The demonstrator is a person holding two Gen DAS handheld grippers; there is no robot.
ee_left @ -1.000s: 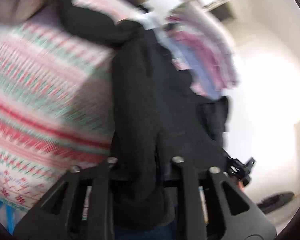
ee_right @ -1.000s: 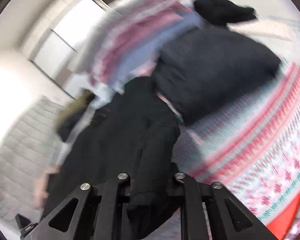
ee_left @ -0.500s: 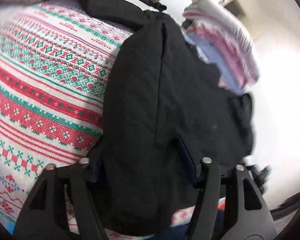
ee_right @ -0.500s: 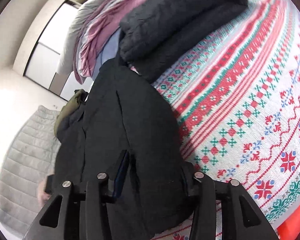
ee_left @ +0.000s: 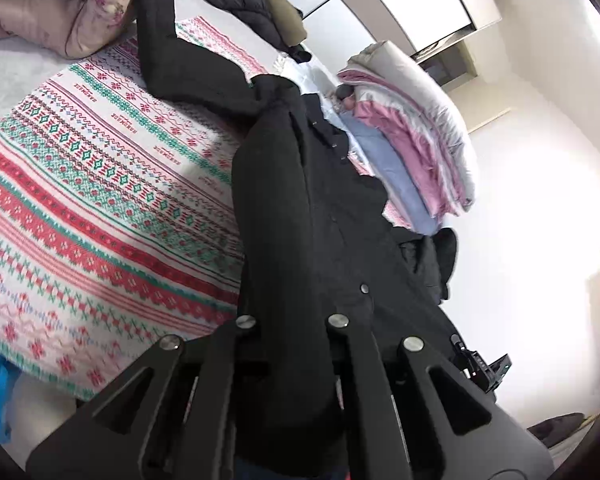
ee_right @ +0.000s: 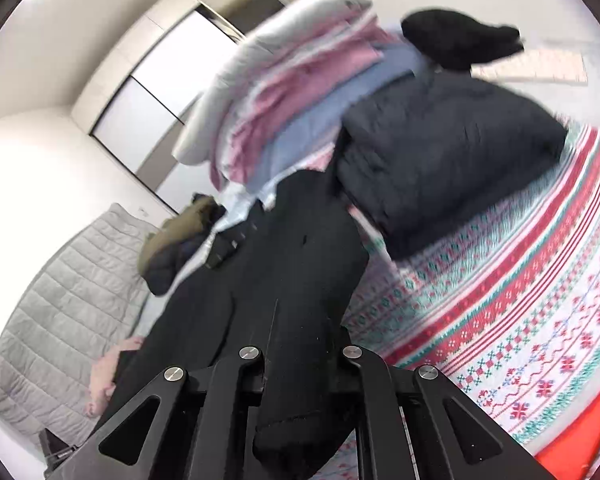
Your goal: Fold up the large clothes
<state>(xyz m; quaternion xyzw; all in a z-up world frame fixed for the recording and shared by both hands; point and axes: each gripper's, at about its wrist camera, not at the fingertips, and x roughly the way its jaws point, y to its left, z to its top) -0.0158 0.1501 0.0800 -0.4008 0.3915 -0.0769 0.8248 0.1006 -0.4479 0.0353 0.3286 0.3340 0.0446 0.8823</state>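
both clamped on the black coat (ee_left: 300,220): left gripper (ee_left: 288,356) and right gripper (ee_right: 300,384) each pinching a bunched near edge. coat draped lengthwise down the patterned blanket (ee_left: 100,200), far end toward the folded bedding stack (ee_left: 412,140) at the bed's far edge. best done keeping both grips level, pulling taut, laying flat without dragging the blanket.
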